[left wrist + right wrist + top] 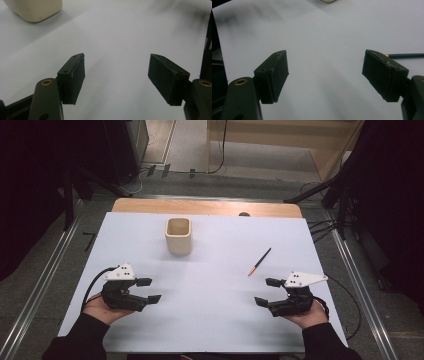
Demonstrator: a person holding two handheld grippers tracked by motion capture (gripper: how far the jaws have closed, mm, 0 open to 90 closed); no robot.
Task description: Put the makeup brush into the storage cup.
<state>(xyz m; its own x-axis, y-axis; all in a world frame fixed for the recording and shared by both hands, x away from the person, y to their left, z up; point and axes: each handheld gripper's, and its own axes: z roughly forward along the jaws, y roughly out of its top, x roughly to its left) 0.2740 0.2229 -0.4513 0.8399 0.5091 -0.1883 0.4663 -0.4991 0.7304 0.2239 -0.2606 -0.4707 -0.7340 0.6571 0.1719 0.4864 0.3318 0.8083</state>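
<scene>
A cream square cup (178, 235) stands upright on the white table sheet (210, 320), toward the back and left of centre. A dark pencil (259, 261) with an orange tip lies on the sheet to its right. My left gripper (149, 290) rests low at the front left, open, nothing between its jaws. My right gripper (266, 292) sits at the front right, open and empty, just in front of the pencil. The left gripper view has the cup (35, 9) at top left beyond my left gripper (116, 66). Past my right gripper (324, 62), the pencil (405, 55) lies behind the right-hand jaw.
The sheet covers a wooden table whose back edge (207, 207) shows bare. Metal rails (45, 285) run along both sides on the floor. Dark stands and cables (325, 195) lie beyond the table's far right corner.
</scene>
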